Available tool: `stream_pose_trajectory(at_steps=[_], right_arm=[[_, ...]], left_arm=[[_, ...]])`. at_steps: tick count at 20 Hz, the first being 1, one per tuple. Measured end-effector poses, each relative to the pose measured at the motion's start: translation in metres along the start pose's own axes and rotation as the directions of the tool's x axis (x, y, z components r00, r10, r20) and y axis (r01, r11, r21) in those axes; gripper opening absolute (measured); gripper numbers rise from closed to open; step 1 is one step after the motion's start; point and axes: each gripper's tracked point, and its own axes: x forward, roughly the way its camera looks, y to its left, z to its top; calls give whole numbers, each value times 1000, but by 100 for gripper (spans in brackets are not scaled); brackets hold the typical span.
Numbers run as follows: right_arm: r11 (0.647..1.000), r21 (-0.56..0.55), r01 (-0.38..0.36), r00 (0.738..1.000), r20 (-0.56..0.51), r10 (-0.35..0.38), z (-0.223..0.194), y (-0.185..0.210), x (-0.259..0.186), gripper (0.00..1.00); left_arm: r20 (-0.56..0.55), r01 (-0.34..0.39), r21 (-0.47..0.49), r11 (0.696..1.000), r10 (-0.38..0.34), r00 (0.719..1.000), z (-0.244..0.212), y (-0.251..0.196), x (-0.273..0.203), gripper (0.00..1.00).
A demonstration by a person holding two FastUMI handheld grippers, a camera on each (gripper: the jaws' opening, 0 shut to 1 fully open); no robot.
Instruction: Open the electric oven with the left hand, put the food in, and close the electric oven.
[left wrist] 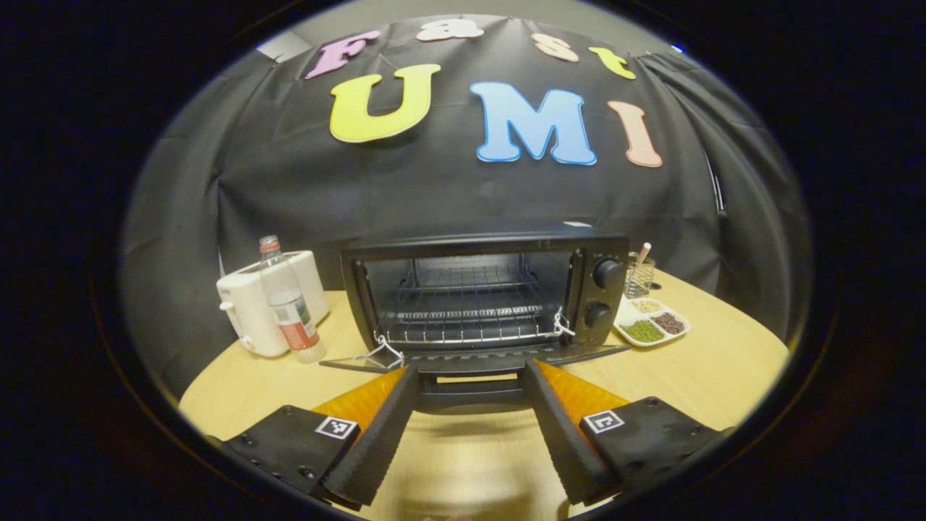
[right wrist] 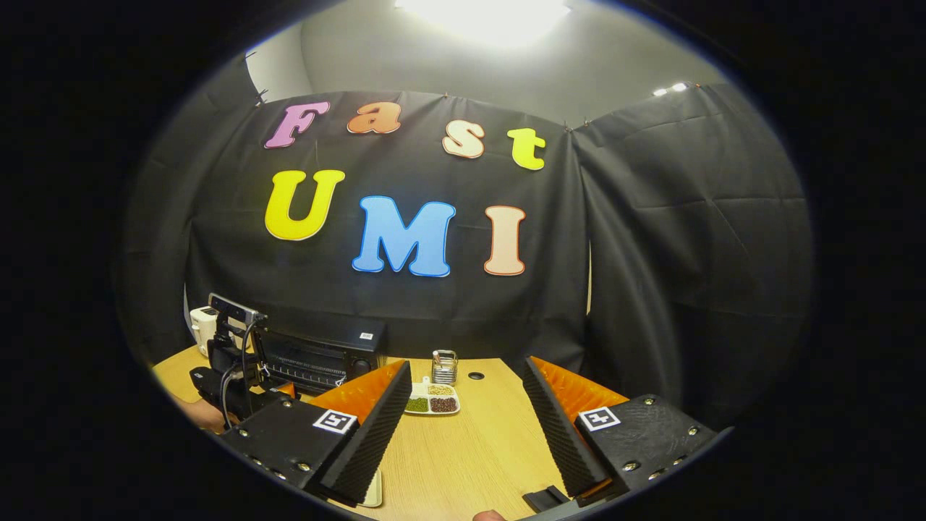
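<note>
We stand at a pale wood-grain counter [left wrist: 723,369] with a rounded edge, closed in by black cloth walls under a bright ceiling light. On it sits the electric oven [left wrist: 485,297], a black metal box with its glass door [left wrist: 470,358] dropped flat toward us and the wire rack [left wrist: 463,318] bare inside; two round knobs [left wrist: 606,273] stack on its right panel. Our left claw [left wrist: 470,376] hangs released just in front of the oven, its ribbed fingers spread wide on either side of the lowered door's handle, not pressing on it. Left of the oven stand a white boxy appliance [left wrist: 249,307] and a clear plastic bottle [left wrist: 289,304] with a red label. Right of the oven lie a white divided dish [left wrist: 651,325] of green, brown and pale grains and a wire-mesh cup [left wrist: 638,278].

In the right gripper view, our right claw [right wrist: 466,383] is also released, fingers apart over bare counter, well to the right of the oven [right wrist: 318,354]. The divided dish [right wrist: 432,400] and mesh cup [right wrist: 443,367] lie between its fingers, farther off. The other gripper [right wrist: 231,362] shows before the oven.
</note>
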Motion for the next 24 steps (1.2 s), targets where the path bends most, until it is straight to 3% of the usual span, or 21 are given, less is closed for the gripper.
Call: stream_pose_trajectory(at_steps=[8, 10, 14, 16, 18, 20, 21, 24], right_arm=[[998, 8, -68, 997, -41, 68, -14, 7, -5, 96], [994, 19, -105, 993, -49, 106, -18, 15, -5, 96], [981, 19, -194, 975, -108, 195, -40, 28, -1, 96], [972, 41, -233, 963, -128, 237, -48, 35, 4, 96], [959, 76, -273, 947, -153, 281, -58, 42, 8, 96], [943, 103, -315, 924, -192, 330, -72, 49, 11, 96], [935, 114, -336, 911, -213, 353, -79, 53, 12, 96], [905, 138, -403, 854, -297, 426, -103, 67, 14, 96]], left_arm=[[-83, -27, -1, 1000, 26, 996, -48, -1, -17, 98], [-62, -37, 3, 999, 37, 997, -40, 4, -30, 100], [18, -59, 0, 998, 59, 998, -5, 15, -71, 95], [68, -78, -7, 997, 79, 995, 17, 22, -98, 98], [119, -103, -13, 995, 104, 987, 42, 32, -126, 100], [168, -128, -20, 992, 130, 977, 65, 41, -156, 94], [192, -142, -19, 990, 142, 971, 74, 44, -171, 98], [237, -156, -23, 988, 157, 959, 99, 47, -207, 100]])
